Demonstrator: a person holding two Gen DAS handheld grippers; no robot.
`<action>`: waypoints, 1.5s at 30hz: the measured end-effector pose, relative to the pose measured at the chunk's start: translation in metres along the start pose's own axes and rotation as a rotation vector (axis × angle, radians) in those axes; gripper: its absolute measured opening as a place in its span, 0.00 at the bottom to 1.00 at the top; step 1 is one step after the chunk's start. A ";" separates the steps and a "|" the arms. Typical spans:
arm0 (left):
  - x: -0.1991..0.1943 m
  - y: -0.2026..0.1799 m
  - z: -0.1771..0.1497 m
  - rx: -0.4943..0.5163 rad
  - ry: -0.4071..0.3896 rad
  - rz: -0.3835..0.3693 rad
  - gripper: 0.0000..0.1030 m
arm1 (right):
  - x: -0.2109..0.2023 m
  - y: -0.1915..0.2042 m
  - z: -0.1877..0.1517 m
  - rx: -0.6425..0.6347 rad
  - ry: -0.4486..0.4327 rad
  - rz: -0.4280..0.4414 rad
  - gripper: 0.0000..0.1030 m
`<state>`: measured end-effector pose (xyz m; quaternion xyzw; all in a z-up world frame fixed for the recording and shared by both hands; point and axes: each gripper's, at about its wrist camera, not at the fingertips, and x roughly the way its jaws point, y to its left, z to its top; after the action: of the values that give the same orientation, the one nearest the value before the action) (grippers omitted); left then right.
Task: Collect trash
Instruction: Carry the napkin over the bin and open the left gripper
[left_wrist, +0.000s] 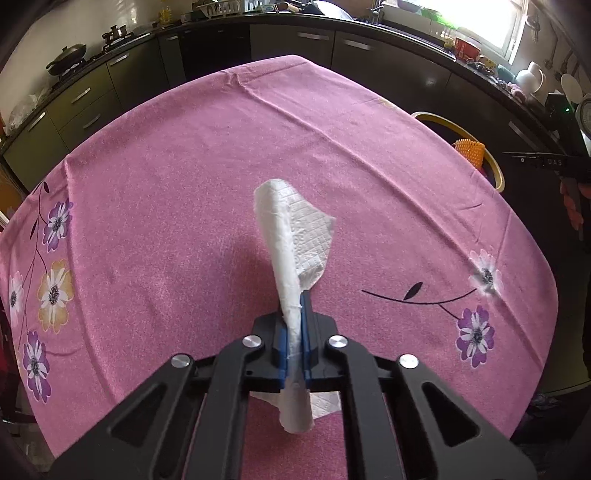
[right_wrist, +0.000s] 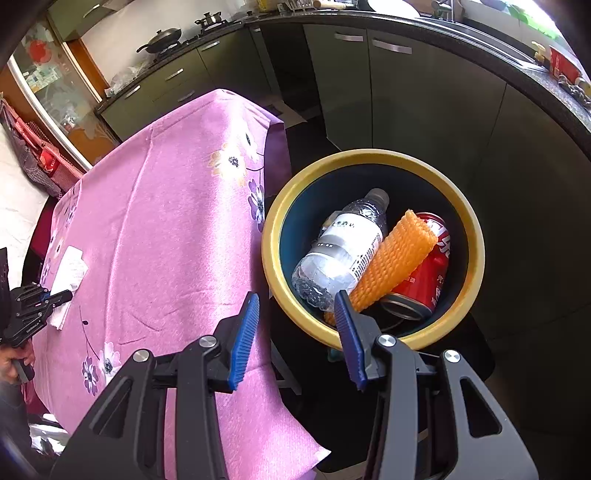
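Two grippers: the left gripper (left_wrist: 294, 325) has its jaws clamped on a white paper towel (left_wrist: 291, 236) above the pink-clothed surface (left_wrist: 184, 177); the right gripper (right_wrist: 295, 332), jaws wide, hovers by the yellow-rimmed bin (right_wrist: 476, 254) holding a water bottle (right_wrist: 343, 247), orange foam net (right_wrist: 391, 258) and red can (right_wrist: 424, 273).

Little lettering can be read. In the left wrist view, at the right edge of the frame, a black bar (left_wrist: 543, 161) carries pale letters that look like "UAS"; the rest is cut off. In the right wrist view, right of centre, the water bottle (right_wrist: 343, 247) has a white label with dark characters, too small and warped to make out. Beside it the red can (right_wrist: 424, 273) shows large white characters and smaller white print, partly hidden and not legible.
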<state>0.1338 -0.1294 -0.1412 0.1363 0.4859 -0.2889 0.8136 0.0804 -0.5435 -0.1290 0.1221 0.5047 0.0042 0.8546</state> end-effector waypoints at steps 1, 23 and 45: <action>-0.004 -0.002 -0.001 0.004 -0.011 -0.005 0.04 | -0.001 0.000 0.000 -0.002 -0.002 -0.003 0.42; 0.053 -0.233 0.197 0.395 0.050 -0.298 0.05 | -0.062 -0.075 -0.042 0.067 -0.086 -0.121 0.45; 0.084 -0.239 0.234 0.295 -0.014 -0.241 0.90 | -0.064 -0.088 -0.062 0.107 -0.089 -0.104 0.52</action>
<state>0.1868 -0.4654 -0.0855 0.1927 0.4452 -0.4532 0.7478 -0.0151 -0.6249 -0.1214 0.1410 0.4716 -0.0727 0.8674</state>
